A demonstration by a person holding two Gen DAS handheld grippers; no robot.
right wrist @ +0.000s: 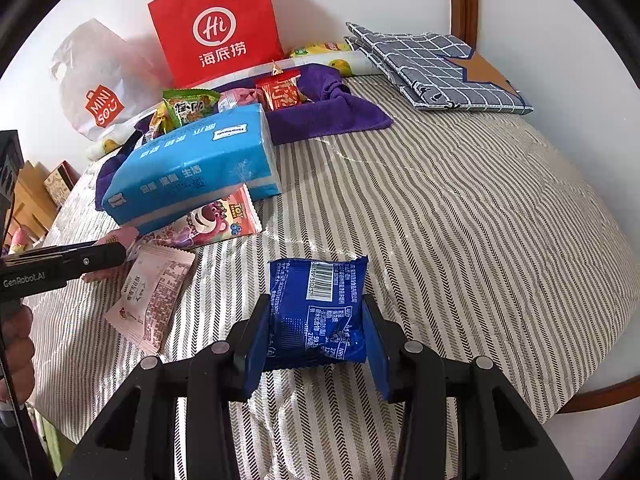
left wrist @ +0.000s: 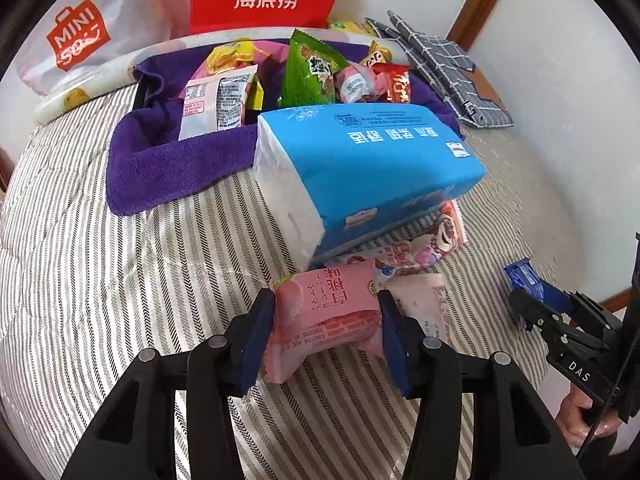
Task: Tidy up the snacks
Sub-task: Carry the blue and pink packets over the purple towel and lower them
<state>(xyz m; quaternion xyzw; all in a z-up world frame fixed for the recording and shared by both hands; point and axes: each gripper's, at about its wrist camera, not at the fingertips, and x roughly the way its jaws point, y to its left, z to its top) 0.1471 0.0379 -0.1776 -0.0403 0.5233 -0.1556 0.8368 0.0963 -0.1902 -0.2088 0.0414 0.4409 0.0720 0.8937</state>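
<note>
Two packets are gripped at once, the left gripper (left wrist: 326,326) pinching a pink packet (left wrist: 326,320) near the tissue pack (left wrist: 360,168) and the right gripper (right wrist: 316,334) pinching a blue packet (right wrist: 318,312) over the striped cover (right wrist: 460,240), so the pick-up looks done and next comes carrying both to the far purple bin (left wrist: 160,160).

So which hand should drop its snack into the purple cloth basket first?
Probably left: the left gripper, holding the pink peach snack packet, sits nearer the purple cloth basket.

"Hi" red bag (right wrist: 218,26), "MINISO" white bag (left wrist: 76,42)
</note>
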